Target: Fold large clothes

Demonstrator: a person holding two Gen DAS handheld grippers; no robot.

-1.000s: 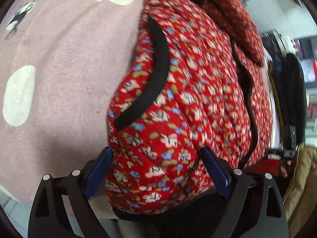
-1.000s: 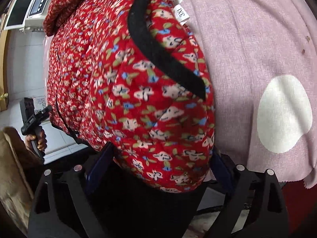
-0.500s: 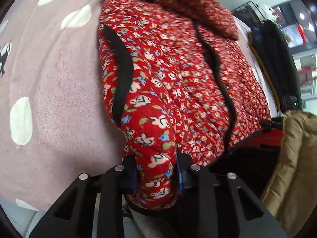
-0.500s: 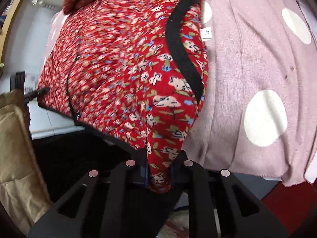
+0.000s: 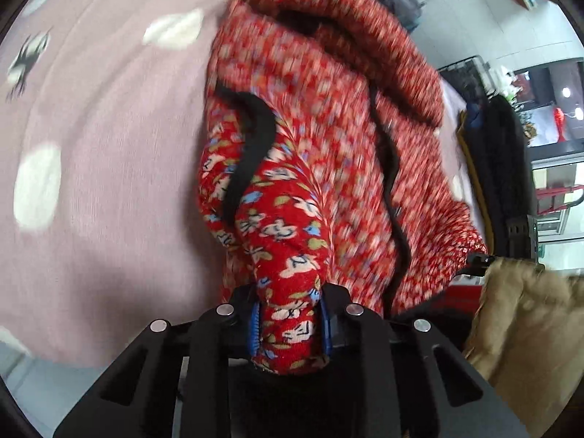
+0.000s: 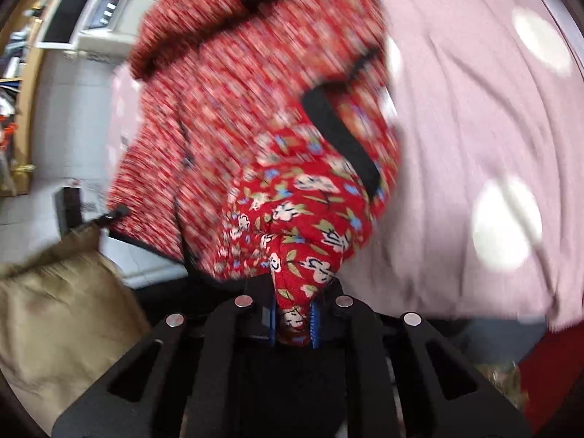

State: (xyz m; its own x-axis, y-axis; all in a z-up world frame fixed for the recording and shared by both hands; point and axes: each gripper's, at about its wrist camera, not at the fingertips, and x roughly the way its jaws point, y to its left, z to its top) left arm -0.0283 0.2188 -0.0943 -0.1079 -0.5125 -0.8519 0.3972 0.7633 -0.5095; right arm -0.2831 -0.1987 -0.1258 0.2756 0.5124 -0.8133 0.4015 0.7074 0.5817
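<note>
Pinching red floral jacket, both tools.

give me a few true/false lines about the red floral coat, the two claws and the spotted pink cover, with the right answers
1. The left claw pinches a fold of the red floral coat between its blue pads. True; its jaws are closing on it.
2. The right claw hangs open with nothing in it. False: it is shut on the coat's hem.
3. The coat lies on a plain green cover. False: the cover is pink with white spots.
4. The coat's pocket openings are edged in black trim. True.
5. A tan padded garment shows at the right edge of the left wrist view. True.
</note>
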